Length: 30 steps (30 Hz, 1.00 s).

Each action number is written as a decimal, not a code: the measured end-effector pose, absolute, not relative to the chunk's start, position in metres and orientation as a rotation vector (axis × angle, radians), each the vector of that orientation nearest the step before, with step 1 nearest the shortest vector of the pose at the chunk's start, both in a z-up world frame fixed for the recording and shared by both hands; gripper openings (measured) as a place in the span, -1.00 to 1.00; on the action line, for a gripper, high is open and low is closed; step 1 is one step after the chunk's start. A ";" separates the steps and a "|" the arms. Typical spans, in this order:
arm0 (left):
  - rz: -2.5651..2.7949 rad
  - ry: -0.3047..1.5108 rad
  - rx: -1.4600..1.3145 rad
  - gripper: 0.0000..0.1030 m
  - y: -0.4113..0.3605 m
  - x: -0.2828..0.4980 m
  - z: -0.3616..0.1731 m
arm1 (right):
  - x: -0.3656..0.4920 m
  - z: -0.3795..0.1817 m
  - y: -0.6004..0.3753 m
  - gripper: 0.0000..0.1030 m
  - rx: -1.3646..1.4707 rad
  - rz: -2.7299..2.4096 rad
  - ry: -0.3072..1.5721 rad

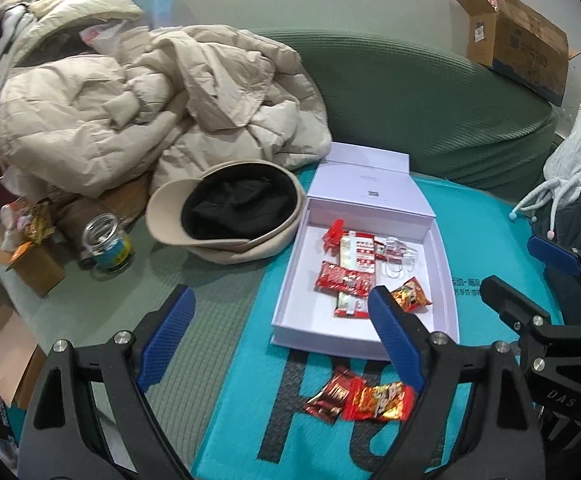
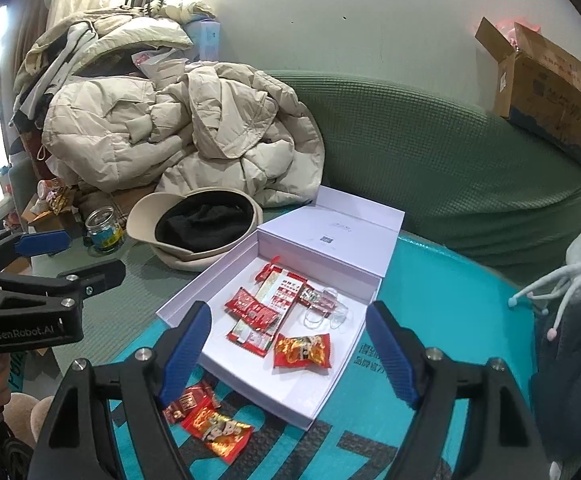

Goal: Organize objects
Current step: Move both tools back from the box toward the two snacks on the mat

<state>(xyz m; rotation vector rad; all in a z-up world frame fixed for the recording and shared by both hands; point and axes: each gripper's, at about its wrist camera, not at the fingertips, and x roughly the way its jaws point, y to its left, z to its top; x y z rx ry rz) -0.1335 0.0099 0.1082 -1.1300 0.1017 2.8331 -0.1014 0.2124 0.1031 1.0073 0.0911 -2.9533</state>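
Both spread, empty grippers, left gripper (image 1: 278, 332) and right gripper (image 2: 288, 350), overlook two loose candies (image 1: 360, 398) and one white box (image 1: 444, 280).

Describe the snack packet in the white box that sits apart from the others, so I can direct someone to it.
Find the open white box on the teal mat. Most red packets cluster near its middle; one packet lies alone toward the near edge. It is the only one in the box with gold foil and a cartoon picture on its face.

White box (image 2: 290, 396): one, lying open.
Snack packets in box (image 2: 302, 350): about four showing.
Snack packets outside box (image 2: 216, 432): two, lying at 7 o'clock.
Hat (image 1: 226, 216): one.
Jar (image 1: 106, 246): one.
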 end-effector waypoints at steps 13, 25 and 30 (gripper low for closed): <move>2.862 0.060 -1.204 0.71 -0.015 -0.088 0.091 | -0.068 0.091 0.185 0.56 1.032 -2.870 0.129; 2.879 0.029 -1.261 0.71 -0.026 -0.057 0.070 | -0.042 0.070 0.169 0.56 1.052 -2.780 0.174; 2.863 -0.005 -1.309 0.71 -0.032 -0.051 0.056 | -0.038 0.056 0.163 0.56 1.081 -2.734 0.190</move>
